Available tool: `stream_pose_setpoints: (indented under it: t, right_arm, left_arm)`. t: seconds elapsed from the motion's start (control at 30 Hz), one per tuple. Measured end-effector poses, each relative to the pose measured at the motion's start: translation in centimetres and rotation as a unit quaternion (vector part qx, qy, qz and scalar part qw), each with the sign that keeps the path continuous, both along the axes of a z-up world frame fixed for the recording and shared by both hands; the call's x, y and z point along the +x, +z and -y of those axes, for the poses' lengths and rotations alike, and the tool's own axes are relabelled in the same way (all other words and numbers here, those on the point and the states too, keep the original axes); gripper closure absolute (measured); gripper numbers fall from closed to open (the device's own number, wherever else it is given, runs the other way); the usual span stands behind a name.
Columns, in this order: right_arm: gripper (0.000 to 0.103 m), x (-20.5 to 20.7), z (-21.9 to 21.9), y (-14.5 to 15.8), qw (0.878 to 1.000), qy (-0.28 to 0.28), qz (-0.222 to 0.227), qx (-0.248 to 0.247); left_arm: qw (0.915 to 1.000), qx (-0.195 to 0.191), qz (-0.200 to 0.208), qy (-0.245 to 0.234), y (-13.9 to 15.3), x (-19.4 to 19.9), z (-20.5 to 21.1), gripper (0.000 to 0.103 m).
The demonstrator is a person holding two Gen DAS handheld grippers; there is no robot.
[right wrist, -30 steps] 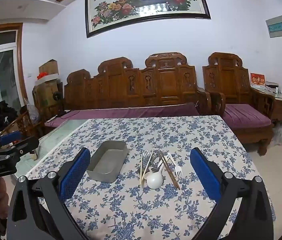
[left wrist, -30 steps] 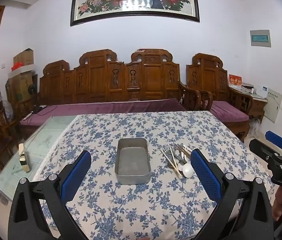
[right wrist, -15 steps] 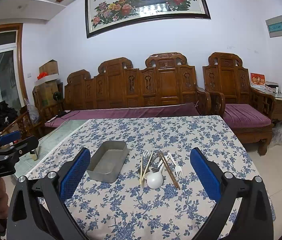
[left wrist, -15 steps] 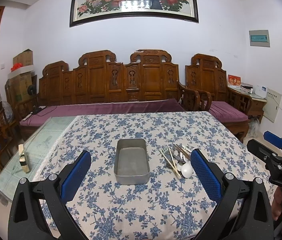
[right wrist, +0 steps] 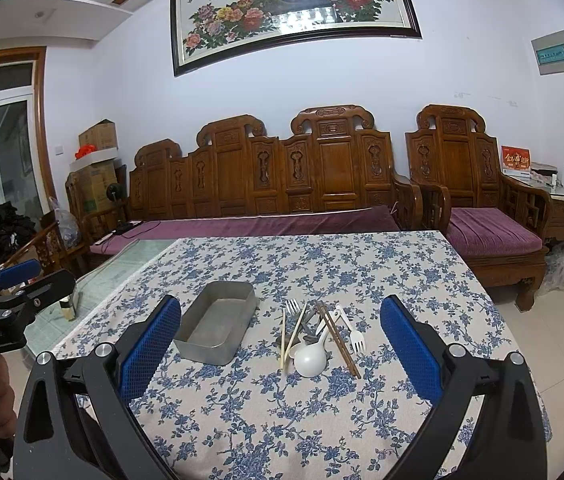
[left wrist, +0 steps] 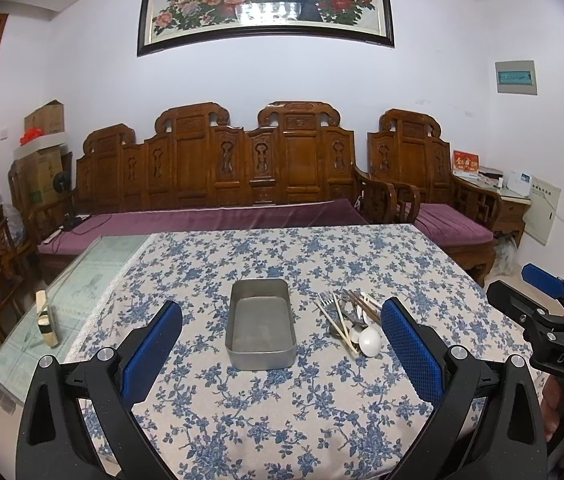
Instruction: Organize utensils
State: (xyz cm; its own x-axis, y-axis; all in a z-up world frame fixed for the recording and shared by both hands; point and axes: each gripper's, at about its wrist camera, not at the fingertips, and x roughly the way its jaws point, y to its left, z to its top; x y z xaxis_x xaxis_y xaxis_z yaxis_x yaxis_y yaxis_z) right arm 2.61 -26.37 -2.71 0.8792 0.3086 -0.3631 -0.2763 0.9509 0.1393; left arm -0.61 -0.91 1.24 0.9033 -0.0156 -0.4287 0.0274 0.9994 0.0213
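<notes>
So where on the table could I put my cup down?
The cloth near you, in front of the tin and the utensil pile, is bare. So is the far half, behind them toward the sofa. It is crowded only at the pile, right of the tin.

A blue-and-white floral tablecloth fills the lower middle of both views. Behind it, across the middle of the frame, runs a carved wooden bench with a purple cushion, and a matching armchair sits at the right. A framed peacock-and-flower painting hangs at upper centre. Cardboard boxes are stacked at the left edge, and a grey wall panel hangs at upper right.
</notes>
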Motion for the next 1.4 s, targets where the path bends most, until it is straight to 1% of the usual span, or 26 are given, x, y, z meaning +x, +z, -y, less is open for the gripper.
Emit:
stream_pose_setpoints:
  t: [1.4]
  right_arm:
    - [0.003, -0.15, 0.03, 0.09, 1.0, 0.001, -0.001, 0.001]
  left_arm:
    - [1.0, 0.001, -0.002, -0.004, 0.19, 0.0, 0.24, 0.006]
